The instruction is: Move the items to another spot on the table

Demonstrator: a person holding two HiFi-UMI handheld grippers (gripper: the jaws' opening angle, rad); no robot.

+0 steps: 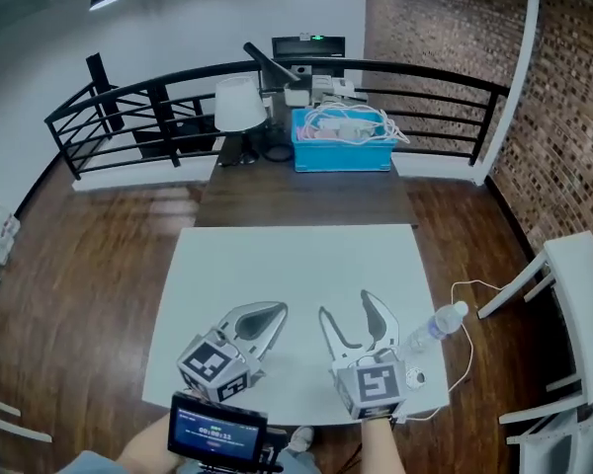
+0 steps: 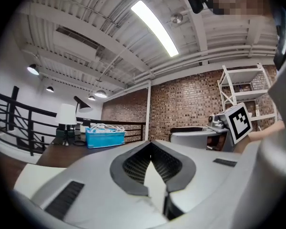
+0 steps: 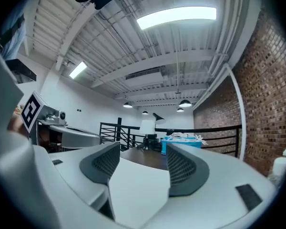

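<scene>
The square white tabletop [image 1: 277,265] lies mostly bare ahead, so there is ample room. My left gripper [image 1: 273,314] has its jaws clenched on nothing, and my right gripper [image 1: 345,304] has them released and empty. The clear plastic bottle [image 1: 437,326] lies near the right gripper, at the tabletop's right edge; I judge a clumsy nudge could roll it off.

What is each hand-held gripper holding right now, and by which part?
Nothing. The left hand-held gripper is shut with nothing between its jaws; the right hand-held gripper is open and empty. The water bottle lies outside its jaws.
</scene>
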